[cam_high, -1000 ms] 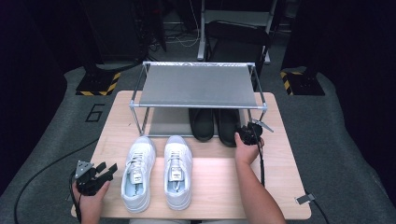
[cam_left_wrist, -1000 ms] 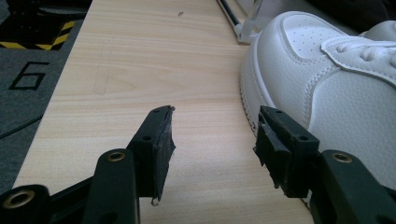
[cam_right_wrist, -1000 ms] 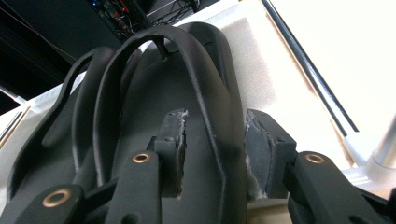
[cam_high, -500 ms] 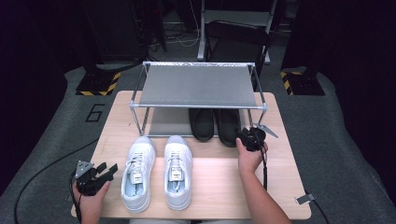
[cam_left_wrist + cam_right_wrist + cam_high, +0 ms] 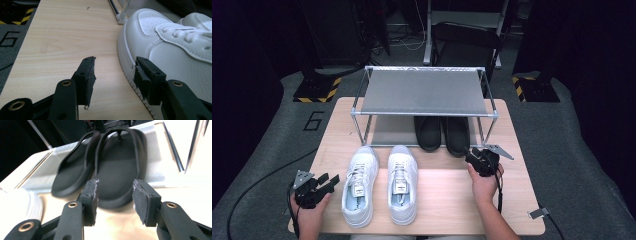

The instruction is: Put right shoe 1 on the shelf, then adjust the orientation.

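Note:
Two white sneakers (image 5: pixel 359 185) (image 5: pixel 402 182) stand side by side on the wooden table (image 5: pixel 447 200), toes toward a metal shoe rack (image 5: pixel 424 92). A pair of black flip-flops (image 5: pixel 443 133) lies on the rack's lower shelf at the right. My left gripper (image 5: pixel 329 180) rests at the table's front left corner. Its jaws have just been closing a little and remain open, with bare wood between them (image 5: pixel 115 60); the near sneaker's sole (image 5: pixel 170 47) lies against the right jaw. My right gripper (image 5: pixel 469 156) is open and empty, its jaws just opening wider. It points at the flip-flops' heels (image 5: pixel 117 162).
The rack's posts (image 5: pixel 484 132) stand close beside my right gripper. The rack's top shelf is bare grey mesh. A cable trails off the table from each hand. Grey floor marked with a "6" (image 5: pixel 314 121) surrounds the table, with striped stands behind.
My right hand has drawn back from the rack's lower shelf toward the table's front, its jaws a bit wider. The flip-flops stay on the shelf. The left hand has kept still.

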`<action>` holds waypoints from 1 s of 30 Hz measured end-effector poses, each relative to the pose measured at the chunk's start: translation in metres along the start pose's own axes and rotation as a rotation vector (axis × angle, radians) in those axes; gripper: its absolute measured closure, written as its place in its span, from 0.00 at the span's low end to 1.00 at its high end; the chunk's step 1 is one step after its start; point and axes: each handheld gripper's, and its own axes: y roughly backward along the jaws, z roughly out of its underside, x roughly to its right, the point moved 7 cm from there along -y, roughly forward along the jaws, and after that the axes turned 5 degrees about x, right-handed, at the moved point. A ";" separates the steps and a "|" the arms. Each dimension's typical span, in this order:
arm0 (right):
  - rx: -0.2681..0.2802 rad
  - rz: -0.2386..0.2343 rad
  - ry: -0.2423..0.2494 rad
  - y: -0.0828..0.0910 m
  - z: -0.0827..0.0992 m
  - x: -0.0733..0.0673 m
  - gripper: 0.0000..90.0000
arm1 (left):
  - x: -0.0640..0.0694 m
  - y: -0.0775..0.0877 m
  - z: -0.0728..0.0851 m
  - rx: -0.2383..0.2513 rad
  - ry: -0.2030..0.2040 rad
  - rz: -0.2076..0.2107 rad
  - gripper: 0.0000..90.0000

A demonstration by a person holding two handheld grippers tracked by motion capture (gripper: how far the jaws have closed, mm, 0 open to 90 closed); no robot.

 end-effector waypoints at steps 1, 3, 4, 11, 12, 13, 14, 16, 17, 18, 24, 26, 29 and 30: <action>0.002 -0.013 0.032 0.007 0.004 -0.004 0.62 | 0.000 0.001 -0.002 -0.008 -0.006 0.006 0.55; -0.006 -0.017 0.077 0.014 0.010 -0.008 0.62 | 0.003 0.001 -0.005 0.006 0.005 0.009 0.54; -0.010 -0.021 0.086 0.017 0.013 -0.010 0.62 | 0.004 0.001 -0.006 0.005 0.002 0.012 0.54; -0.020 -0.057 0.086 0.035 0.019 -0.013 0.63 | 0.012 0.002 -0.011 -0.005 -0.011 0.035 0.52; -0.022 -0.061 0.079 0.037 0.019 -0.013 0.63 | 0.013 0.003 -0.012 -0.005 -0.014 0.041 0.52; -0.027 -0.071 0.076 0.039 0.020 -0.014 0.63 | 0.014 0.004 -0.014 0.006 -0.016 0.042 0.52; -0.027 -0.071 0.076 0.039 0.020 -0.014 0.63 | 0.014 0.004 -0.014 0.006 -0.016 0.042 0.52; -0.038 -0.093 0.059 0.047 0.023 -0.015 0.63 | 0.016 0.006 -0.017 0.003 -0.016 0.050 0.52; -0.038 -0.098 0.061 0.048 0.024 -0.015 0.63 | 0.018 0.007 -0.018 0.001 -0.006 0.057 0.52; -0.042 -0.100 0.062 0.051 0.025 -0.015 0.63 | 0.018 0.007 -0.018 0.001 -0.006 0.057 0.53; -0.046 -0.117 0.096 0.063 0.036 -0.016 0.63 | 0.026 0.011 -0.024 0.007 -0.001 0.083 0.52; -0.036 -0.116 0.116 0.066 0.039 -0.016 0.63 | 0.029 0.013 -0.026 0.013 0.004 0.094 0.52; -0.034 -0.116 0.136 0.069 0.042 -0.016 0.63 | 0.033 0.016 -0.030 0.018 -0.001 0.111 0.51; -0.033 -0.112 0.150 0.069 0.043 -0.016 0.63 | 0.034 0.016 -0.031 0.020 -0.005 0.113 0.51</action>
